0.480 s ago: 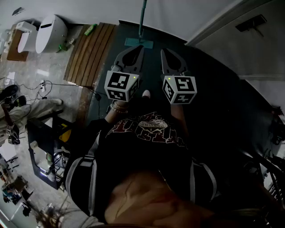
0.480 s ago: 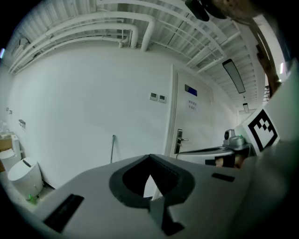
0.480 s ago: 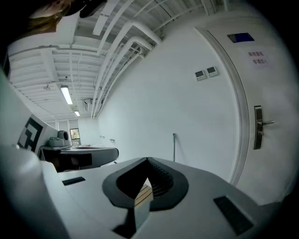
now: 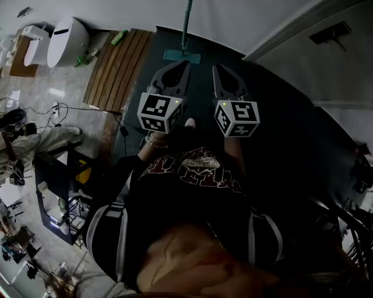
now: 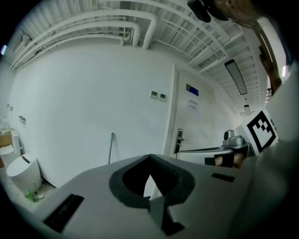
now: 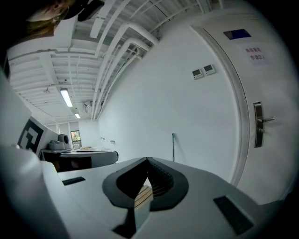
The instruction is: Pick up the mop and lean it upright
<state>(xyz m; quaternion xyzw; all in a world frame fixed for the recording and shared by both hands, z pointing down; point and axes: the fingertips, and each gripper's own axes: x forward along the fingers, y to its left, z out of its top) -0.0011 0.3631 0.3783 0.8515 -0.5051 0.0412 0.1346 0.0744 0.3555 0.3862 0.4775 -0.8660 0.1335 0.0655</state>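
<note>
Mop [image 4: 181, 56] upright against white wall [image 4: 245, 17], head on dark floor [image 4: 280, 116] just ahead of your grippers, apart from both. Your left gripper [image 4: 184, 63] pinched closed, empty; your right gripper [image 4: 215, 67] likewise, jaws together on nothing. Slatted wooden board [image 4: 116, 67] left of dark floor, pale tiles beyond. Door [image 6: 275, 84] right of mop; blue sign [image 6: 237, 33] above it and notice on it too small to read

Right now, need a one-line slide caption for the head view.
Mop stands upright against the wall; left gripper and right gripper, both shut and empty, point toward it.
</note>
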